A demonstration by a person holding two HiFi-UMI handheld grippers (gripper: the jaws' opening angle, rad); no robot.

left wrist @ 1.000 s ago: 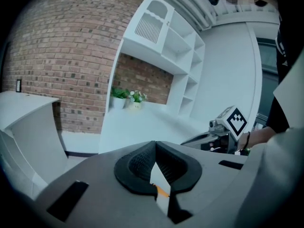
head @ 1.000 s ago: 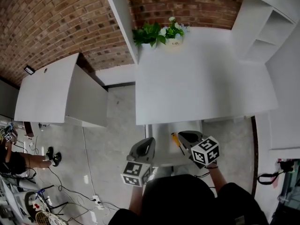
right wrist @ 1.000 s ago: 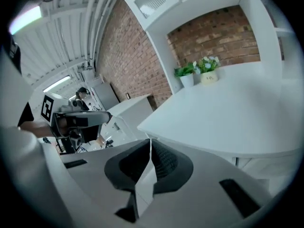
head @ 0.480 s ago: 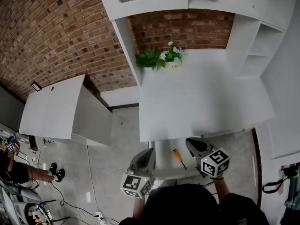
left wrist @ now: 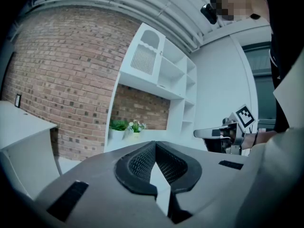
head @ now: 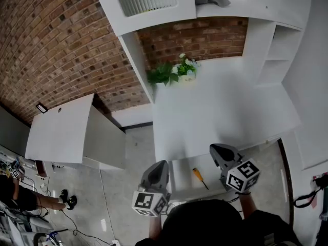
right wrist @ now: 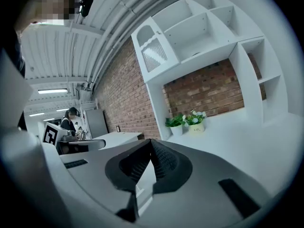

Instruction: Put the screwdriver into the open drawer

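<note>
The screwdriver [head: 199, 177], with a yellow handle and dark shaft, lies inside the open white drawer [head: 180, 178] below the desk's front edge. It touches neither gripper. My left gripper [head: 158, 169] hovers at the drawer's left side, shut and empty; in its own view the jaw tips [left wrist: 155, 144] meet with nothing between them. My right gripper [head: 221, 154] is above the drawer's right side, near the desk edge, also shut and empty, with its tips [right wrist: 151, 141] together. Both point roughly level towards the brick wall.
A wide white desk [head: 220, 111] stretches behind the drawer, with potted plants [head: 177, 70] at its far left corner and white shelving [head: 266, 45] above and right. A low white cabinet [head: 61, 132] stands to the left. A person [head: 15, 196] is at the far left.
Both grippers have risen, the right one more, away from the screwdriver it was beside. The screwdriver stays lying in the drawer. The head view has tilted up towards the shelves.
</note>
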